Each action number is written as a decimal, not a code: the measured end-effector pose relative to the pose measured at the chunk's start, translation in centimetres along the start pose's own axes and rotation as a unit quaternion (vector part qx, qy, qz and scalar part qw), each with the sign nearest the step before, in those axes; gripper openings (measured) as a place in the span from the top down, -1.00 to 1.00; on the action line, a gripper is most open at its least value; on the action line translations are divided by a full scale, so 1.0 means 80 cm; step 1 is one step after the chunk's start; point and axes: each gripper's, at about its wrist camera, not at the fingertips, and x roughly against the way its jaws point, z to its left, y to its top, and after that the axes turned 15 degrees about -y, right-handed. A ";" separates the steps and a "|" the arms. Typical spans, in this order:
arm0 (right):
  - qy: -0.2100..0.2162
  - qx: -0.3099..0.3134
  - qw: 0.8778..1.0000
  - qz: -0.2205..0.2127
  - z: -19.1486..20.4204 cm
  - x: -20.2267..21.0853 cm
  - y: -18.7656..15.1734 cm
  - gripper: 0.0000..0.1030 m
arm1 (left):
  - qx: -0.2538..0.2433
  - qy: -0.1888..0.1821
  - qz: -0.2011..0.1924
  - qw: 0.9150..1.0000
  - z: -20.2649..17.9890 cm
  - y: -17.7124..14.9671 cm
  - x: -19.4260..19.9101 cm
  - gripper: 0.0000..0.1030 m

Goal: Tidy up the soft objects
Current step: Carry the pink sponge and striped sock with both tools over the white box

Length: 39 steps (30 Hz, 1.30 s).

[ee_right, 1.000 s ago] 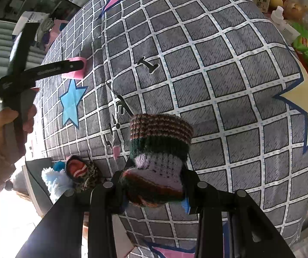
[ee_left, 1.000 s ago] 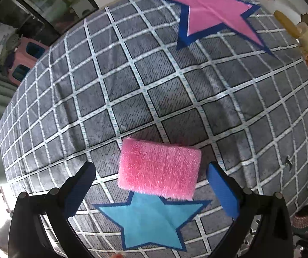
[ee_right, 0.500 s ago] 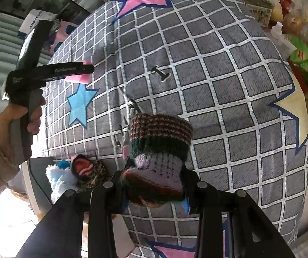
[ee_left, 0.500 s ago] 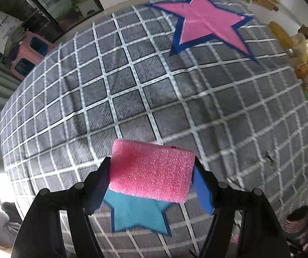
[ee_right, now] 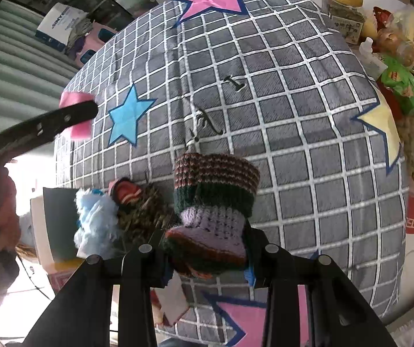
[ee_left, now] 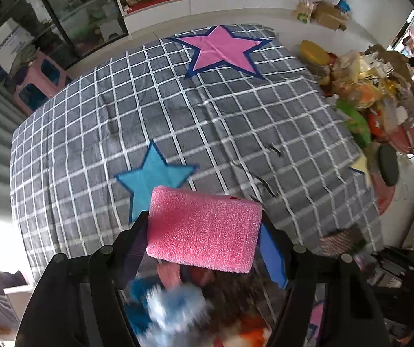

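Left gripper [ee_left: 204, 231] grips a pink sponge [ee_left: 204, 231]; right gripper [ee_right: 207, 248] clamps a knitted sock [ee_right: 212, 202]. Keep both squeezes firm until over the soft-toy pile [ee_right: 114, 211], lower left.

Little can be read. A white and blue box [ee_right: 62, 23] beyond the far left corner of the bed carries blue capital lettering, too blurred and cut off to spell out; the same box [ee_left: 5, 44] shows in the left wrist view. A jar [ee_right: 344, 14] off the bed's right edge bears a label with dark print too small to read. The black marks stitched on the bedspread [ee_right: 204, 121] form no clear letters.
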 end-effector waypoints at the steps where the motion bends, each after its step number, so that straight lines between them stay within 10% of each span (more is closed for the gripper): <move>1: 0.001 0.001 1.000 0.000 0.003 0.004 -0.007 0.26 | 0.000 -0.004 -0.003 1.000 -0.006 -0.013 0.011 -0.43; 16: 0.016 0.065 0.998 -0.013 0.105 0.071 -0.102 0.26 | 0.056 -0.032 -0.066 0.996 -0.001 -0.162 0.165 -0.43; 39: 0.050 0.297 0.952 -0.056 0.377 0.132 -0.192 0.26 | 0.221 0.079 -0.138 0.962 0.144 -0.396 0.274 -0.43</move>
